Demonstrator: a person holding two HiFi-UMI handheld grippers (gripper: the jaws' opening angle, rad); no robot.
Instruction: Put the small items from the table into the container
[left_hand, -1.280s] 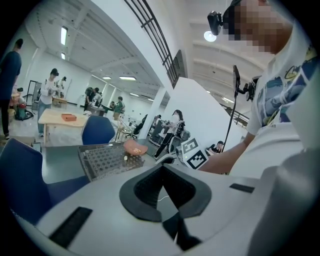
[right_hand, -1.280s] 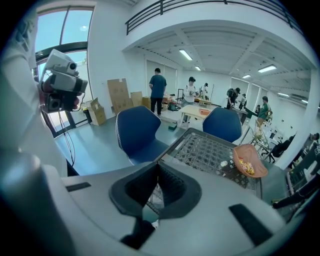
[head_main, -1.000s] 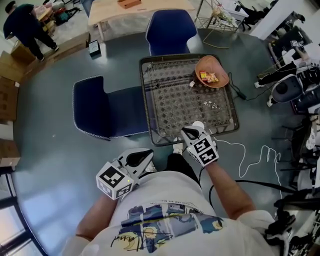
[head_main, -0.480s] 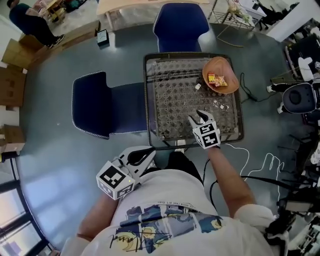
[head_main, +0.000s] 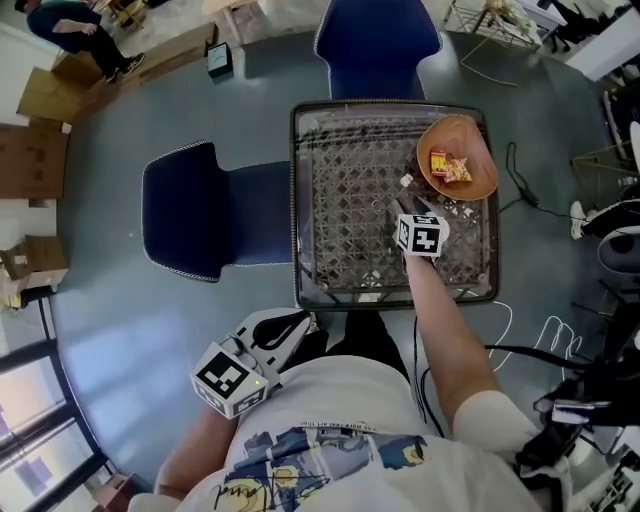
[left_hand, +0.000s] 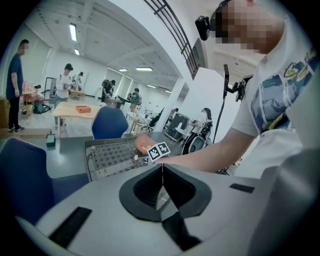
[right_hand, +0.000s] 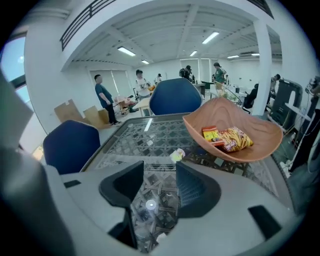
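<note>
A glass-topped lattice table (head_main: 296, 200) carries an orange bowl (head_main: 470, 135) with snack packets (head_main: 450, 167) in it. A small pale sweet (head_main: 406, 181) lies on the glass beside the bowl. My right gripper (head_main: 411, 210) hovers over the table just short of that sweet, its jaws opening with nothing between them. In the right gripper view the sweet (right_hand: 177, 155) lies just beyond the jaws of the right gripper (right_hand: 159, 180), with the bowl (right_hand: 220, 112) to the right. My left gripper (head_main: 288, 328) stays near my lap, shut and holding nothing.
One blue chair (head_main: 200, 225) stands left of the table and another (head_main: 375, 45) behind it. Cables (head_main: 540, 330) trail on the floor at the right. Cardboard boxes (head_main: 35, 160) sit far left. Small shiny wrappers (head_main: 453, 211) lie below the bowl.
My right gripper has travelled from the table's near edge out over the glass toward the bowl, and its jaws have parted. The left gripper has shifted only a little by my body.
</note>
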